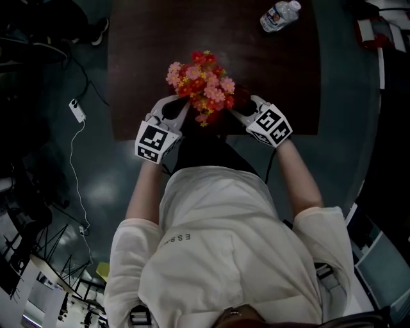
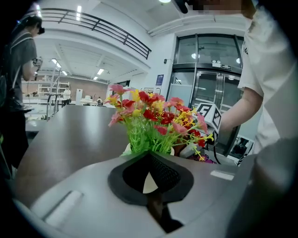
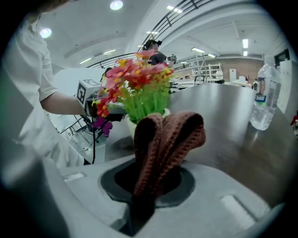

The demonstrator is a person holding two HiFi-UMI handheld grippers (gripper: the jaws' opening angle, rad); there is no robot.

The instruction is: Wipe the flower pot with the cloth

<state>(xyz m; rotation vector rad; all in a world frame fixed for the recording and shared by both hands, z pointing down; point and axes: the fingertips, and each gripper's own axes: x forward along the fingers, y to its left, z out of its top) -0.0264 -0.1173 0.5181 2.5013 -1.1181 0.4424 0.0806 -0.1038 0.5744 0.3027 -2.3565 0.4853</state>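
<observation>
Between the right gripper's (image 1: 238,114) fingers (image 3: 122,179) a brown knitted cloth (image 3: 167,139) is clamped, its folded loops standing up ahead of them. Opposite, the left gripper's (image 2: 149,158) fingers are pressed together and grip nothing, their tips close to the small white flower pot (image 2: 126,148). That pot holds a bunch of pink, red and yellow artificial flowers (image 1: 202,83) on green stems. It stands near the front edge of the dark brown table (image 1: 141,57), between the two grippers. A clear plastic water bottle (image 1: 280,15) stands towards the far right; its label is too small to read. The letters "ESS" show on the person's white T-shirt (image 1: 218,256). Beside the table, a white power strip (image 1: 77,110) lies on the dark grey floor. The hall around is bright, with a railed balcony (image 2: 93,23) and glass doors (image 2: 205,79).
</observation>
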